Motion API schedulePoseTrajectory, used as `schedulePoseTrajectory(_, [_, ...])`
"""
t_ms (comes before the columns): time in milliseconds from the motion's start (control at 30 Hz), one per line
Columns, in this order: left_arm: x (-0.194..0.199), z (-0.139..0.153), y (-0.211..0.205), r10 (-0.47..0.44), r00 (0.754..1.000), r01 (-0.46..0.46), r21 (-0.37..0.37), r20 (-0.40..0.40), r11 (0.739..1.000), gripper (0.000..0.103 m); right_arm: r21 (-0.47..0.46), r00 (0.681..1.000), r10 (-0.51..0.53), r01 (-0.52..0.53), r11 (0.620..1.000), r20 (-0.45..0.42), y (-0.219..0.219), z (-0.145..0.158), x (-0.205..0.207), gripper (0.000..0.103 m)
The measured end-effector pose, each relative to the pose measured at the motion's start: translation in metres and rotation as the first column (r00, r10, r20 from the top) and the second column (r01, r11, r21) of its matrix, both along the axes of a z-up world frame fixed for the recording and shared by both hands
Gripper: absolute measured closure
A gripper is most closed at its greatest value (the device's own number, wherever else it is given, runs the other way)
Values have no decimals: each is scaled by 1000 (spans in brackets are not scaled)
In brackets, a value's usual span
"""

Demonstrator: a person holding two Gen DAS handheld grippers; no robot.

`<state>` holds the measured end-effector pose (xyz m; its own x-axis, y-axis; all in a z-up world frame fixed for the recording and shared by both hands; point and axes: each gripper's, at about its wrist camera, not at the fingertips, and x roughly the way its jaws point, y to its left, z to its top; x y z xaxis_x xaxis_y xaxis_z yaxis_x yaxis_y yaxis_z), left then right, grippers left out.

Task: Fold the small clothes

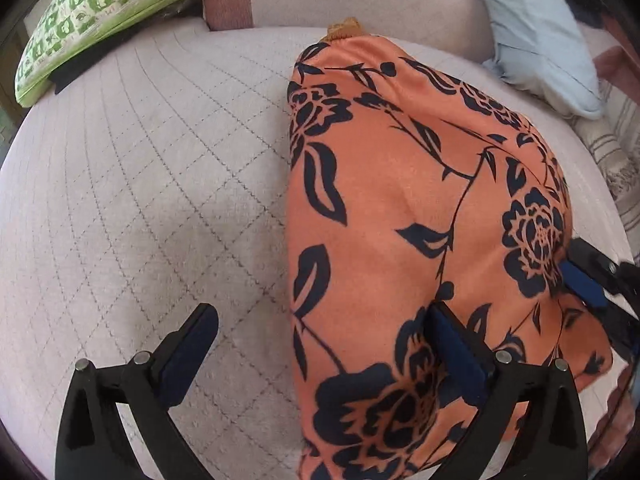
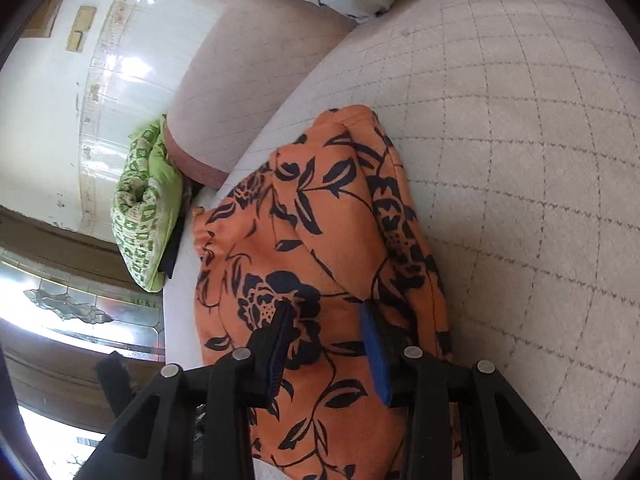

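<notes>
Black gripper arms fill the bottom of both views, and reading from the left: the left gripper (image 1: pixel 320 320) has its jaws spread as wide as they go, one finger (image 1: pixel 188 344) over bare quilted cushion, the other lying on the orange flowered garment (image 1: pixel 400 200), with nothing pinched between them. That garment lies bunched on the pale quilted seat cushion (image 1: pixel 140 200), its gathered waistband at the far end near the seat back, its near end under both grippers. Further right, in the left wrist view, the tip of the right gripper (image 2: pixel 326 312) shows at the garment's right edge. In the right wrist view its jaws stand partly closed with a raised ridge of orange cloth between the blue pads; whether the pads truly press on that cloth I cannot tell. A green patterned cushion (image 1: pixel 100 12) sits at the far left corner of the seat, and a light blue cloth (image 1: pixel 536 32) lies at the far right, both clear of the work. My reading is that a fold has just been laid and the left side let go, so the step in hand is settling that fold. The next move likely calls for the left gripper to find a fresh edge on the near side while the right keeps the cloth from sliding; the slippery-looking fabric could spring back open if released too soon
</notes>
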<state>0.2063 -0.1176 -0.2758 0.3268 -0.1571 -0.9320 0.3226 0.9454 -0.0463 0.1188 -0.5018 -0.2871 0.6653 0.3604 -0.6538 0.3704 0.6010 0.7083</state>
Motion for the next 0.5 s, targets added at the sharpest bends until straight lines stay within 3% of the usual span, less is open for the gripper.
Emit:
schedulePoseTrajectory(100, [-7, 15, -10, -32, 999, 31, 47, 32, 998, 0, -2, 999, -12, 12, 1000, 38, -2, 10, -3, 63])
schedulePoseTrajectory(233, [-28, 37, -4, -64, 996, 63, 8, 70, 998, 0, -28, 989, -37, 41, 999, 142, 1, 31, -1, 63])
schedulePoseTrajectory(367, [-56, 54, 1, -140, 978, 136, 35, 157, 990, 0, -198, 986, -24, 57, 979, 162, 18, 57, 13, 63])
schedulePoseTrajectory(500, [-77, 53, 3, -256, 935, 238, 101, 246, 966, 0, -297, 991, 8, 32, 954, 134, 36, 63, 34, 60])
